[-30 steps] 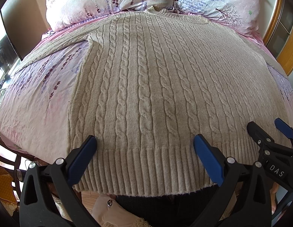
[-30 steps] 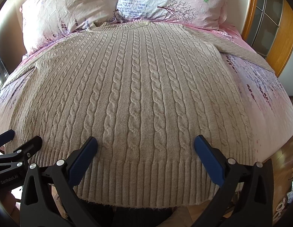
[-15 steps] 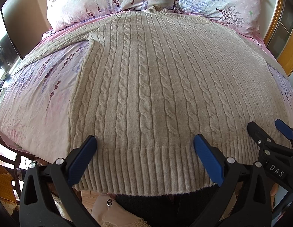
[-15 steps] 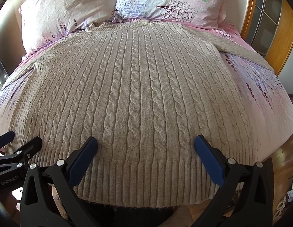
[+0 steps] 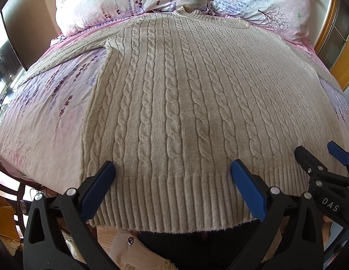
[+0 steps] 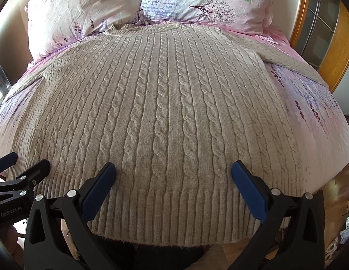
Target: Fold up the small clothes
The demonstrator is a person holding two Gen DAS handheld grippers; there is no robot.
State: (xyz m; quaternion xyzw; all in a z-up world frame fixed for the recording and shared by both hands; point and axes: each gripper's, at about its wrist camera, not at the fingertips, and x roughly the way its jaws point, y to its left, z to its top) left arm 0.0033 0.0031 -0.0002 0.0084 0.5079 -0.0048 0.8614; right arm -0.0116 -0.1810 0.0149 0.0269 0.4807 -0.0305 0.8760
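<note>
2 pillows [image 6: 88, 15] | floral pink bedsheet [image 5: 43, 121] | sweater [image 5: 174, 103] flat | both hand-held grippers [image 5: 172, 173] [image 6: 173, 173] spread, empty

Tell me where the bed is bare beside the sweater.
Bare sheet lies left of the sweater, below its left sleeve. Another bare strip lies right of the sweater, below the right sleeve. The head end is crowded by two pillows.

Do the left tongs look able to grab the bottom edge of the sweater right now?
Probably yes. The left tongs hang open right over the ribbed hem of the sweater, which lies flat on the bed, and nothing sits between them.
</note>
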